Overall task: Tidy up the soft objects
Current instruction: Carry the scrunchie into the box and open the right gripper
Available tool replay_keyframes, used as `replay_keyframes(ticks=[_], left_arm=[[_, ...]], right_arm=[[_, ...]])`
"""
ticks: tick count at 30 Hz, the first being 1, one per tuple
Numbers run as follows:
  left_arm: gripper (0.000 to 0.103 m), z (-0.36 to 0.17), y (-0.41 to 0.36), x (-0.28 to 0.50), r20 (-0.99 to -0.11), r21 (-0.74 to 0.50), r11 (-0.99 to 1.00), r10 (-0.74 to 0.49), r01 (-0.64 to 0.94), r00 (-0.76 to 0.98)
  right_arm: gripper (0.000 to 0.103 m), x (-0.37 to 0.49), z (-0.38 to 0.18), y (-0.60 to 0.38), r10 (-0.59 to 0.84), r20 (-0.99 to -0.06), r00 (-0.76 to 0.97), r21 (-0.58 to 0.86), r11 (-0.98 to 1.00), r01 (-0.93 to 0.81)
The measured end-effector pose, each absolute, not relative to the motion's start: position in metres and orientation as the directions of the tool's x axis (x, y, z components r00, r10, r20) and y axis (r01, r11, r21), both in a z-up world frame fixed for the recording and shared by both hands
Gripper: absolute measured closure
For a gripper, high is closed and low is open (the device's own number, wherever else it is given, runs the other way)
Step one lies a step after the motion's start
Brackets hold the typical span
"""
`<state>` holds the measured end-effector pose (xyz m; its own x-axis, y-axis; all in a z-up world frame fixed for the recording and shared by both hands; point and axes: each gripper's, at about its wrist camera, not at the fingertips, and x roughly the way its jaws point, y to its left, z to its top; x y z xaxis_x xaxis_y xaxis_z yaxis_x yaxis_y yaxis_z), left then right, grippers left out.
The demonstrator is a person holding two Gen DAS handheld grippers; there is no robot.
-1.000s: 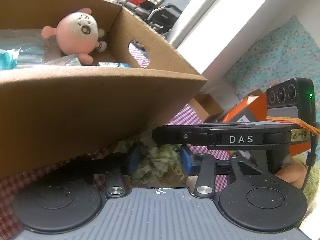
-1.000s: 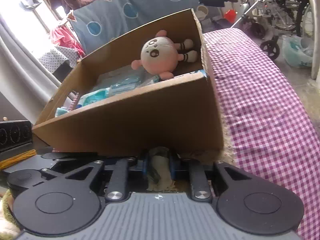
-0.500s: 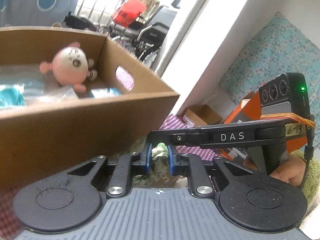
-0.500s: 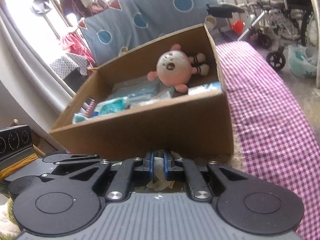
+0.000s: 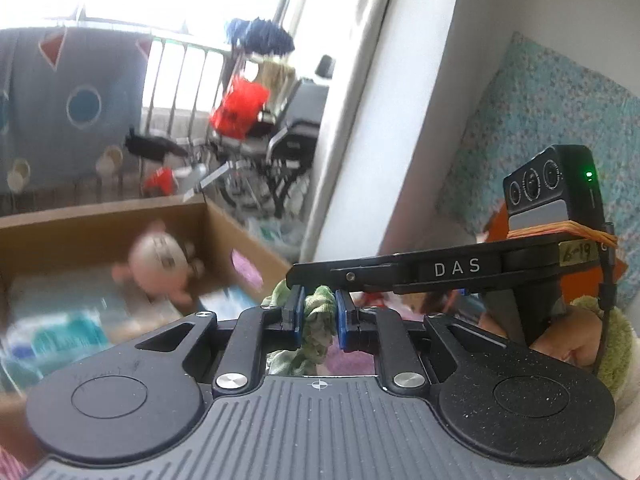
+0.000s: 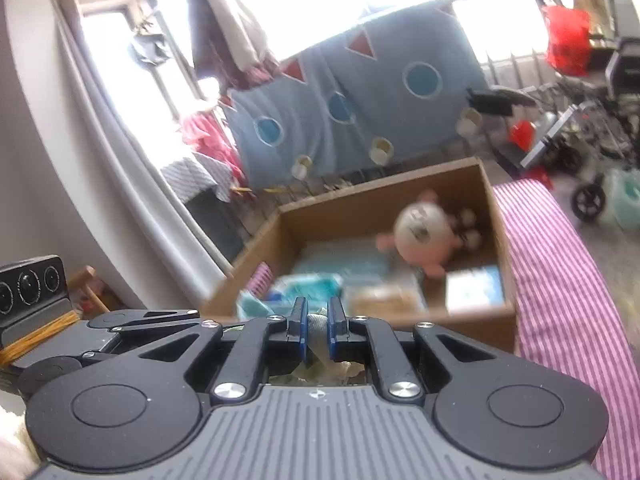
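Note:
My left gripper (image 5: 318,316) is shut on a green and white cloth (image 5: 318,330), held in the air near the front right corner of a cardboard box (image 5: 100,210). My right gripper (image 6: 317,330) is shut on the same pale cloth (image 6: 318,334), just before the box's near wall (image 6: 480,326). It also appears beside the left one in the left wrist view (image 5: 400,276). Inside the box lie a pink and white plush doll (image 6: 426,236) and several teal and white soft packs (image 6: 316,284). The doll shows blurred in the left wrist view (image 5: 158,264).
The box stands on a purple checked cloth surface (image 6: 556,280) that runs to the right. A wheelchair (image 5: 280,140) and clutter stand on the floor beyond. A blue patterned blanket (image 6: 360,96) hangs behind the box. A white wall (image 5: 380,120) rises to the right.
Both grippers have risen with the cloth from below the box's front wall to above its rim. The box's inside now shows from higher up.

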<state>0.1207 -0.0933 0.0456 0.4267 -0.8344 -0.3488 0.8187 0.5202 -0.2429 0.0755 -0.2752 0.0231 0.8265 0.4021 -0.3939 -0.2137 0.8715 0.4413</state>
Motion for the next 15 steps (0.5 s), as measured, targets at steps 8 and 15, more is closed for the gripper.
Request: replay_keyframes(ticks=[8,15], left_arm=[[0.088,0.08,-0.099,0.164,-0.311,-0.196,0.545,-0.823,0.815,0.475],[0.088,0.06,-0.111,0.212,-0.414,-0.204,0.596,-0.772,0.777,0.483]], right_arm=[[0.093,0.125,0.075,-0.278,0.463,-0.315,0.828,0.401,0.856,-0.326],[0.093,0.2,0.073,-0.288,0.533,-0.364,0.764,0.454,0.817,-0.355]])
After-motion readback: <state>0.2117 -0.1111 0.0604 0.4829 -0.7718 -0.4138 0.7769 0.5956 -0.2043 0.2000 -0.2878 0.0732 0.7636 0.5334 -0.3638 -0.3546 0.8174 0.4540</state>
